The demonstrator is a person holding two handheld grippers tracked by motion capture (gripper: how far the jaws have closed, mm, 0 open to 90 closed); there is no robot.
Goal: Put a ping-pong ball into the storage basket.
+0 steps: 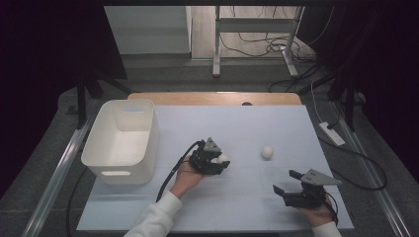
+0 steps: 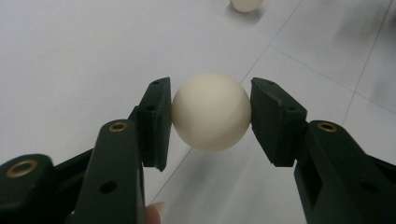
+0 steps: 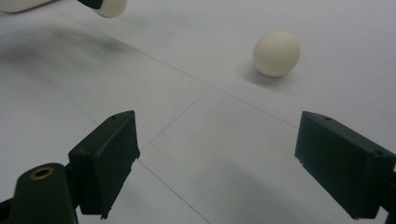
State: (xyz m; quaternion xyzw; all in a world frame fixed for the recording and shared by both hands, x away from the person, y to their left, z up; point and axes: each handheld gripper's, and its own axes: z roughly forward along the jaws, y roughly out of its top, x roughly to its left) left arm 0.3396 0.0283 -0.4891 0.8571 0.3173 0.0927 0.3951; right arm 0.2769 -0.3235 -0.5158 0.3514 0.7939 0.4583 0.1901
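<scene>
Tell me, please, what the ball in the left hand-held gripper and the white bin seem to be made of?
The ball looks like smooth matte plastic, cream, with no seam or shine; it could also be foam. The white bin seems moulded plastic: thin even walls, rounded corners and a cut-out handle slot.

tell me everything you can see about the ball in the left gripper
The ball is small, round and cream-white, with a smooth matte surface that looks like plastic. It looks whole and unmarked. The left gripper is shut on it, one black pad pressing each side, near the middle of the white table. Its shadow falls on the table below.
</scene>
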